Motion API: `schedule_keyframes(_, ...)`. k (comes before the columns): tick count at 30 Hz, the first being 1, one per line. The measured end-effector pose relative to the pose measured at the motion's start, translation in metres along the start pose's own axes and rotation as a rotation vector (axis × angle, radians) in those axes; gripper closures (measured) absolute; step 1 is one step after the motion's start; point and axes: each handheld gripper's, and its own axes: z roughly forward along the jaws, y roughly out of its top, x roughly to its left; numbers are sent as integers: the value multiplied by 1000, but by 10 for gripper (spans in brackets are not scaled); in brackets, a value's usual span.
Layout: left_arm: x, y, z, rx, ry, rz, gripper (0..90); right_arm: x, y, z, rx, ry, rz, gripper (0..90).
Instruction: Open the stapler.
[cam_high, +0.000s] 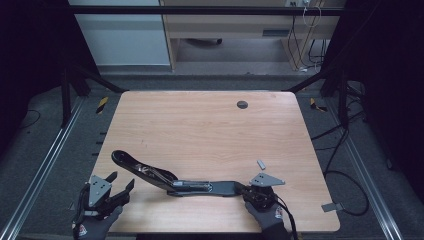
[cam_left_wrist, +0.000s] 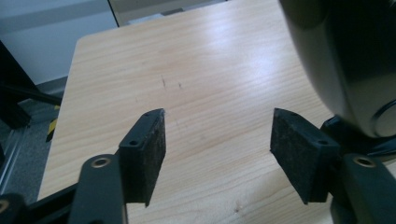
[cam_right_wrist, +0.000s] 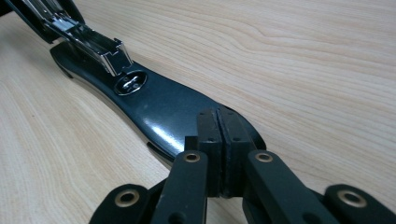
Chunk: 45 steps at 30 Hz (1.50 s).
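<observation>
A black stapler lies swung fully open on the wooden table, its handle arm reaching up-left and its base pointing right. My right gripper is shut, and its joined tips rest on the rounded end of the stapler's base, with nothing between the pads. The metal staple channel shows beyond them. My left gripper stands open near the table's front left corner, just left of the handle arm. Between its pads there is bare wood, and the handle end looms blurred at the right.
A small grey piece lies on the table behind my right gripper. A round cable hole sits near the far edge. Cables and a grey plate lie on the floor to the right.
</observation>
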Motion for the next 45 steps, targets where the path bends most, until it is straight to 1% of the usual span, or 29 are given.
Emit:
schedule_keyframes(2,0,-3,3,5,3,-1,384,0,0,0,2,-9,-11,873)
schedule_keyframes(4,0,-6,5,15,3,-11,430,-1,1,-2,-1,-13,-11,869)
schedule_keyframes(7,1,-10,8,27,23,-23,463,-3,2,-6,-14,-18,-2,858)
schedule_keyframes(8,2,-11,9,26,27,-32,472,-5,3,-8,-20,-23,-6,852)
schedule_keyframes(9,3,-12,9,30,34,-39,488,-6,4,-11,-24,-32,-5,845)
schedule_keyframes(12,4,-15,12,41,33,-49,511,-12,8,-19,-31,-65,-3,823)
schedule_keyframes(14,5,-17,13,39,37,-40,528,-17,10,-24,-36,-88,2,807)
schedule_keyframes(17,5,-17,13,35,47,-32,544,-25,14,-30,-29,-104,5,785)
schedule_keyframes(18,4,-17,13,36,48,-33,546,-28,15,-33,-22,-118,10,781)
schedule_keyframes(21,4,-18,14,45,52,-29,549,-33,19,-36,-3,-140,-3,767)
schedule_keyframes(23,4,-19,14,47,55,-27,549,-37,23,-37,19,-162,-5,759)
schedule_keyframes(26,5,-19,15,51,64,-30,542,-42,28,-37,51,-184,-2,749)
schedule_keyframes(27,6,-20,15,53,65,-32,537,-45,29,-36,56,-188,-16,746)
schedule_keyframes(28,6,-20,15,54,67,-34,533,-46,31,-36,66,-191,-7,743)
schedule_keyframes(30,7,-21,16,58,73,-33,530,-49,35,-34,86,-207,-9,742)
schedule_keyframes(31,8,-21,16,62,66,-34,533,-51,37,-33,92,-213,-19,741)
schedule_keyframes(32,8,-22,17,64,69,-32,542,-53,40,-32,100,-226,-20,736)
schedule_keyframes(37,8,-23,17,68,79,-36,547,-63,50,-27,130,-261,-31,723)
schedule_keyframes(38,8,-23,17,68,80,-37,552,-65,52,-24,144,-266,-16,724)
schedule_keyframes(41,8,-23,18,71,80,-40,551,-72,54,-19,169,-289,-27,725)
schedule_keyframes(42,8,-23,18,71,79,-40,551,-74,55,-16,182,-297,-13,726)
schedule_keyframes(45,8,-24,18,71,70,-40,554,-78,56,-9,205,-312,-9,729)
